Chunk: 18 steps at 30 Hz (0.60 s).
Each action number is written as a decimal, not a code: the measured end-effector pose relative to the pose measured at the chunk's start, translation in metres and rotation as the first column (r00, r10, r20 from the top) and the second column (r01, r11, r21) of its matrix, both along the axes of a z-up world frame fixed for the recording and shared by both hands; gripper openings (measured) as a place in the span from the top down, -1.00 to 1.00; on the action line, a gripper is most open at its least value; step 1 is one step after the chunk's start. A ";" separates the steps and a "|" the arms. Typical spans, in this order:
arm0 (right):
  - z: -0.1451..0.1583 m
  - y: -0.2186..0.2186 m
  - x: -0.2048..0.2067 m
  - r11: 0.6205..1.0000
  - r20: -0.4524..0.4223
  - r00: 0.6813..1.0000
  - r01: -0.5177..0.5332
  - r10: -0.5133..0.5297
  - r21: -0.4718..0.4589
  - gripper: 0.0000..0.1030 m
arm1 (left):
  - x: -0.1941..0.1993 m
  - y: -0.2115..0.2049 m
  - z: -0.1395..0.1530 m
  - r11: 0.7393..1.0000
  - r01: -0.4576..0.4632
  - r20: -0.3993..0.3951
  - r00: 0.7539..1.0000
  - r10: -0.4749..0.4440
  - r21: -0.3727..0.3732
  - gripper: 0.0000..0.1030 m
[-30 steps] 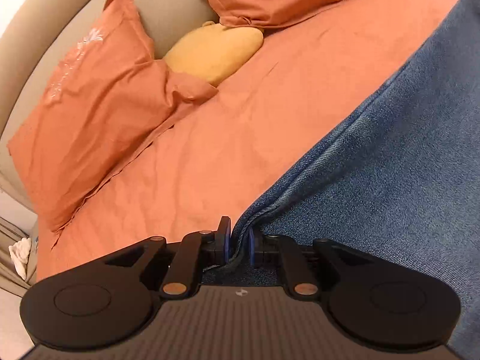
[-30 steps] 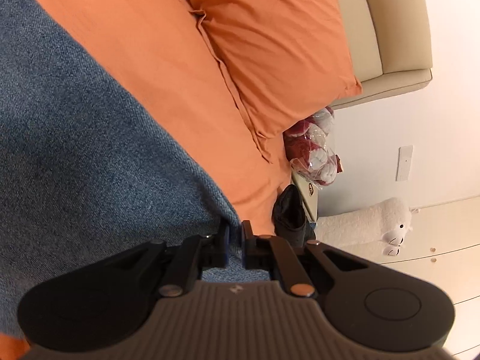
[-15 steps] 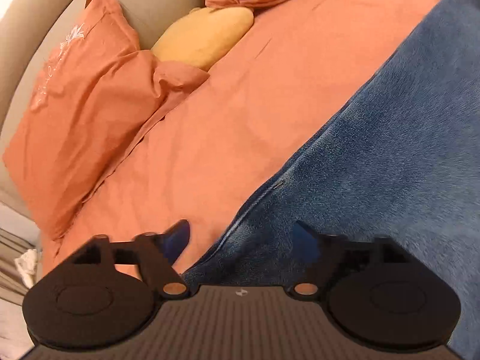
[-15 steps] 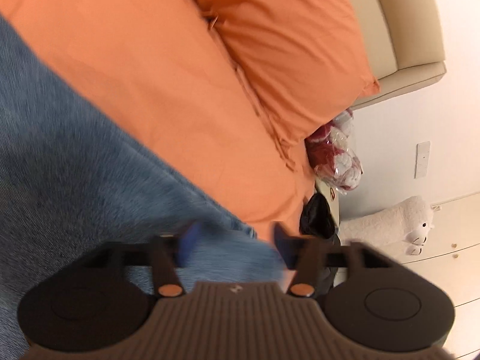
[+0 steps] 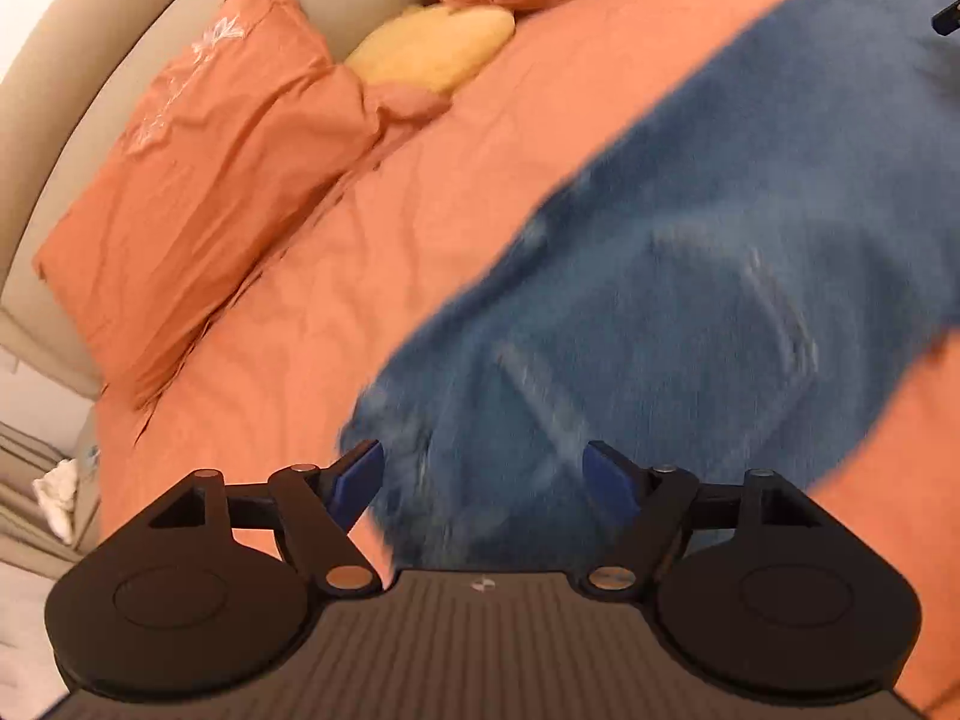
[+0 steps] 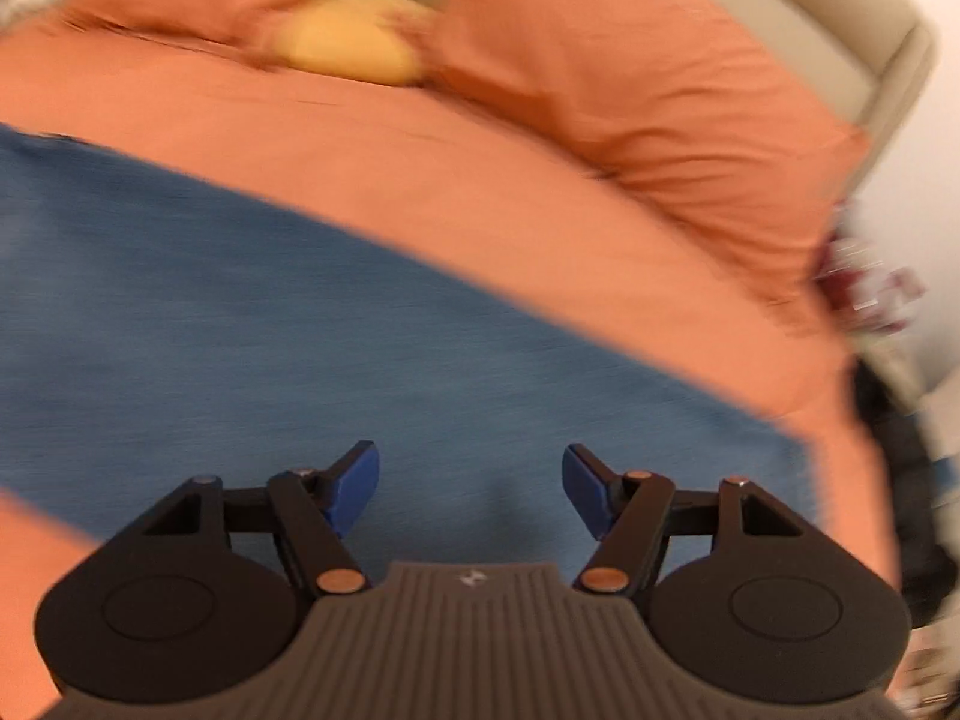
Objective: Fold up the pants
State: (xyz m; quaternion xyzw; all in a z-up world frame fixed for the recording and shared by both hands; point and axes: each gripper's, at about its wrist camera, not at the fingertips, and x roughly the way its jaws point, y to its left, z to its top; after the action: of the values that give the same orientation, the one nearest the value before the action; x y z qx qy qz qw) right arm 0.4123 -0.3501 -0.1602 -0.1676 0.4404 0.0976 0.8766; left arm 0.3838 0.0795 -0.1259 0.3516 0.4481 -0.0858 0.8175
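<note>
From the left wrist camera: the left gripper [image 5: 483, 474] hangs above the bed with its blue-tipped fingers [image 5: 354, 477] spread wide, nothing between them. Just beyond them lie the blue denim pants [image 5: 690, 276], flat on the orange bedsheet [image 5: 372, 252] and running as a broad band toward the upper right. I can make out what looks like a stitched back pocket, though the picture is smeared with motion, so I won't swear to the seams. The near end of the denim sits right under the fingers, not in them. Up at the far right corner, a glimpse of two blue tips, probably the other gripper, but too small to be sure. Beyond, a large orange pillow with white embroidery [image 5: 198, 180] leans on the beige padded headboard [image 5: 72, 60], a soft yellow cushion [image 5: 432, 54] tucked beside it.

Over to the right wrist camera, even blurrier: the right gripper [image 6: 471, 489] is also parted wide and empty, poised over the same denim [image 6: 300, 348], which crosses the frame from left to right. The sheet [image 6: 480, 180] shows beyond, a second plain orange pillow [image 6: 660, 120] near the headboard, the yellow cushion [image 6: 354, 51] between the pillows.

My read: the cloth lies flat, a fold is set down, both tools are free. Next, each gripper needs to find an edge or corner at one end, pinch it cleanly through all layers, and carry it over evenly to the other end.
</note>
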 end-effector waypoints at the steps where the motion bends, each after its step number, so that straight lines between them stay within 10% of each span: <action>1: -0.001 0.013 -0.013 0.999 -0.014 1.000 -0.025 0.026 0.033 -0.13 | -0.006 0.004 -0.001 1.000 -0.009 -0.004 1.000 0.010 0.013 -0.67; 9: -0.008 0.117 -0.091 0.952 -0.039 0.981 -0.172 0.188 0.252 -0.05 | -0.057 0.019 -0.023 0.983 0.104 -0.015 0.995 -0.102 0.150 -0.67; 18: -0.031 0.186 -0.102 0.947 -0.042 0.966 -0.240 0.255 0.214 0.12 | -0.064 0.001 -0.083 0.851 0.354 -0.056 0.931 -0.362 0.387 -0.75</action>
State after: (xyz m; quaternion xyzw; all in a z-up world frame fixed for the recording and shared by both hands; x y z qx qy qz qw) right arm 0.3106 -0.1641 -0.1916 -0.1258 0.4335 0.2581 0.8542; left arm 0.3195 0.0801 -0.2093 0.5854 0.3751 -0.1418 0.7046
